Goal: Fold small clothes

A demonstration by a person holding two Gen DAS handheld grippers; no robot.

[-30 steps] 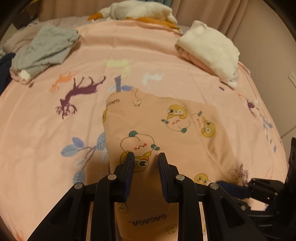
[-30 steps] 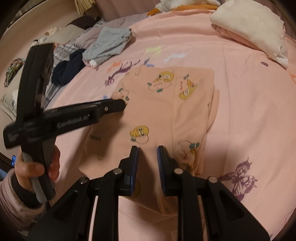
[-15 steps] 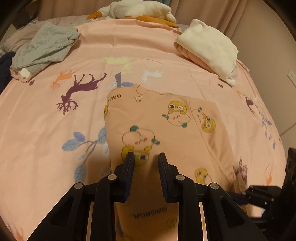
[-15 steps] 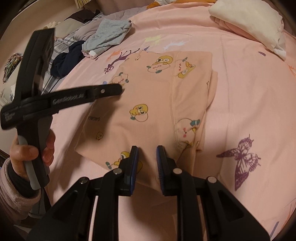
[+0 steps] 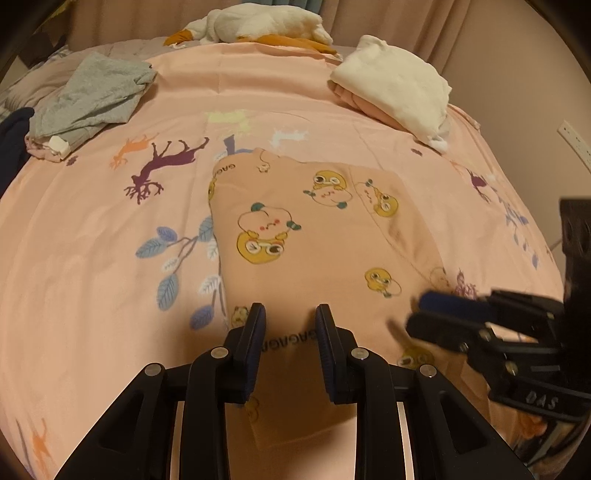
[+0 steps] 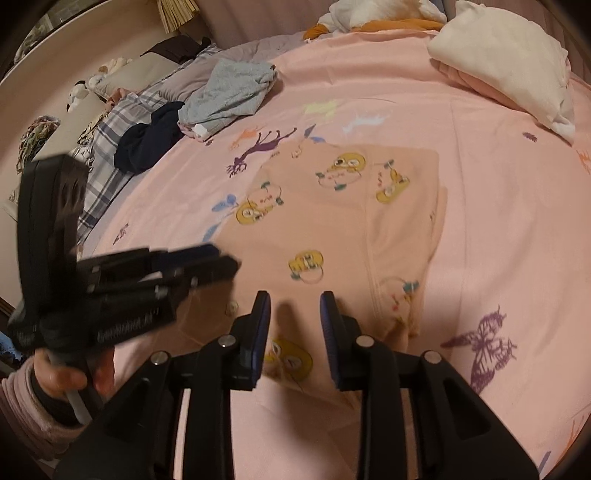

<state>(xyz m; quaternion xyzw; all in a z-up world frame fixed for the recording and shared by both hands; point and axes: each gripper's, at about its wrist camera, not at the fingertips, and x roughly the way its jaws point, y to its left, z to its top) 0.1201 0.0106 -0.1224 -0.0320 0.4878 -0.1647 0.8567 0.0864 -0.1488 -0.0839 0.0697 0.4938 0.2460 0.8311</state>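
Observation:
A small peach garment [image 5: 317, 236] printed with yellow cartoon ducks lies flat, partly folded, on the pink bedspread [image 5: 92, 240]; it also shows in the right wrist view [image 6: 332, 221]. My left gripper [image 5: 290, 317] is open and empty, hovering over the garment's near left edge. My right gripper [image 6: 295, 306] is open and empty over the garment's near edge. The right gripper also shows in the left wrist view [image 5: 436, 314], at the garment's right side. The left gripper shows blurred in the right wrist view [image 6: 218, 262].
A grey garment [image 5: 92, 96] lies at the back left beside a dark blue one [image 6: 147, 140]. A folded white and pink pile [image 5: 395, 85] sits at the back right. A white and orange plush [image 5: 258, 22] lies at the far edge. Pillows and plaid bedding [image 6: 107, 155] lie on the left.
Both grippers have pulled back toward the garment's near edge and their jaws have opened wider. The garment stays flat on the bed.

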